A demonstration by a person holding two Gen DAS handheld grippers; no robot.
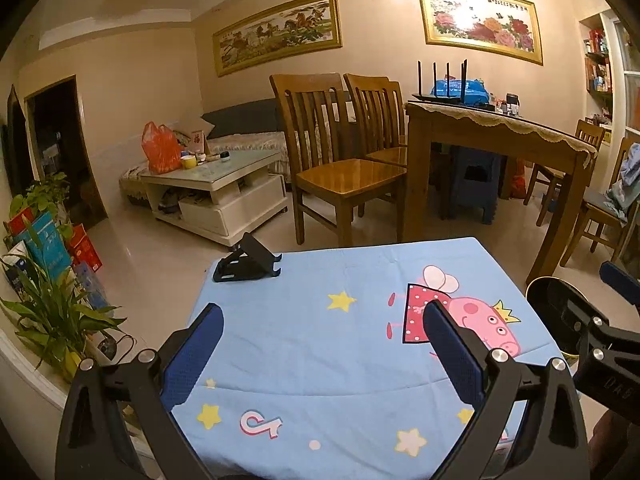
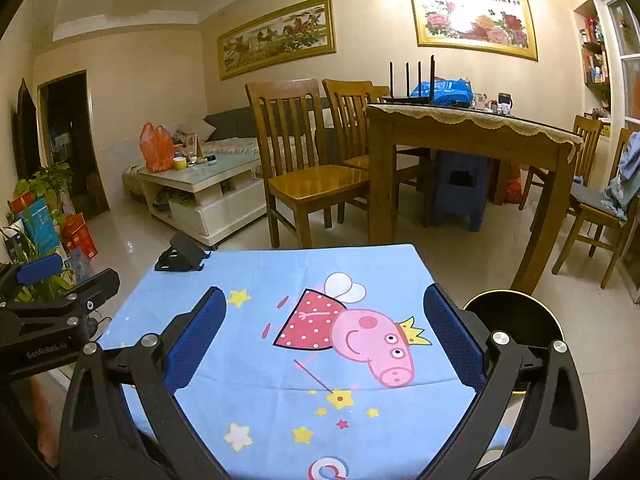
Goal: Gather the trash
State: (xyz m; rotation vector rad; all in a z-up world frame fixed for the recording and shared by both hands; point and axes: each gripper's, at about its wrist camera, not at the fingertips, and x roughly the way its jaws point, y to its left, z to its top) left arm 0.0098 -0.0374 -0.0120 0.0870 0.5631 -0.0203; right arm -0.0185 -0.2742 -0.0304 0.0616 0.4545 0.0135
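Observation:
A small table with a light blue cartoon-pig cloth [image 1: 320, 344] fills the foreground of both views [image 2: 280, 280]. No loose trash shows on it. A black round bin with a gold rim [image 2: 516, 316] stands on the floor at the table's right side; it also shows in the left wrist view [image 1: 556, 304]. My left gripper [image 1: 324, 344] is open and empty above the cloth. My right gripper [image 2: 326, 332] is open and empty above the cloth, to the right of the left one. The right gripper's body shows at the right edge of the left wrist view [image 1: 608, 344].
A black folding phone stand [image 1: 246, 262] sits at the table's far left corner. Beyond are wooden chairs [image 1: 340, 160], a dining table [image 1: 500, 136], a white coffee table [image 1: 216, 184] with an orange bag [image 1: 160, 148], and plants and boxes [image 1: 48, 272] on the left.

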